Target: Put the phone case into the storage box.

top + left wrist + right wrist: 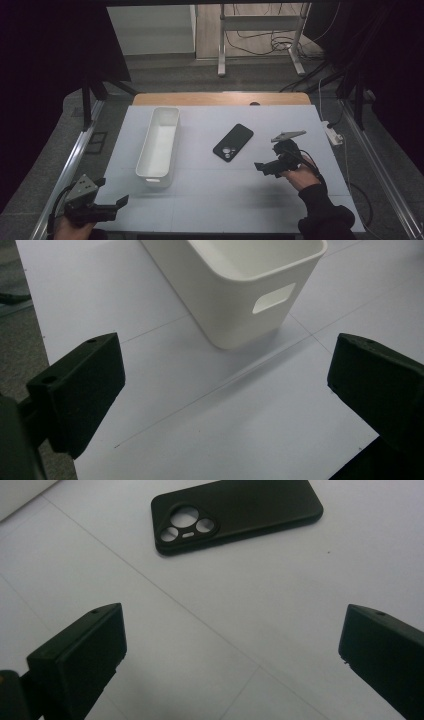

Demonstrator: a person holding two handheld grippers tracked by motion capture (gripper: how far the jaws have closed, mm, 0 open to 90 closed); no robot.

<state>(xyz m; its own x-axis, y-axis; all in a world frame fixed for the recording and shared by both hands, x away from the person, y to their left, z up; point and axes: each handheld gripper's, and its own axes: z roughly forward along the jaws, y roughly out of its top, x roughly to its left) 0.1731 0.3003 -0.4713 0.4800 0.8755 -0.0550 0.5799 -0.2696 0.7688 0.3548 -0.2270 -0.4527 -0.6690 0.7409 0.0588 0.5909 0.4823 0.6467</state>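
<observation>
1. I judge that I am at the approach step: my right hand-held gripper (265,166) is aimed at the black phone (233,142), which lies flat on the white table (210,200), camera side up, a little right of the middle.

2. In the right gripper view the phone (237,512) lies ahead of my jaws and apart from them. Those jaws are spread wide with nothing between them but bare table.

3. My left hand-held gripper (112,204) waits at the near left corner of the table. Its jaws are also wide apart and hold nothing. In the left gripper view it looks toward the near end of the white bin (245,285), which has a cut-out handle.

4. The white bin (159,142) stands left of the phone, well apart from it, long side running away from me, and looks empty as far as I can see into it.

5. Next move, as I judge it: I carry the right hand-held gripper forward and down until the jaws straddle the phone's narrow sides, then close. The phone is thin and lies flat, so I need the jaw tips low against the table and square to its edges, or it may slide away.

6. Writing: I can read none. The phone's back shows a rounded camera cluster with three lenses, but no logo or lettering that I can make out, and the bin is plain.
</observation>
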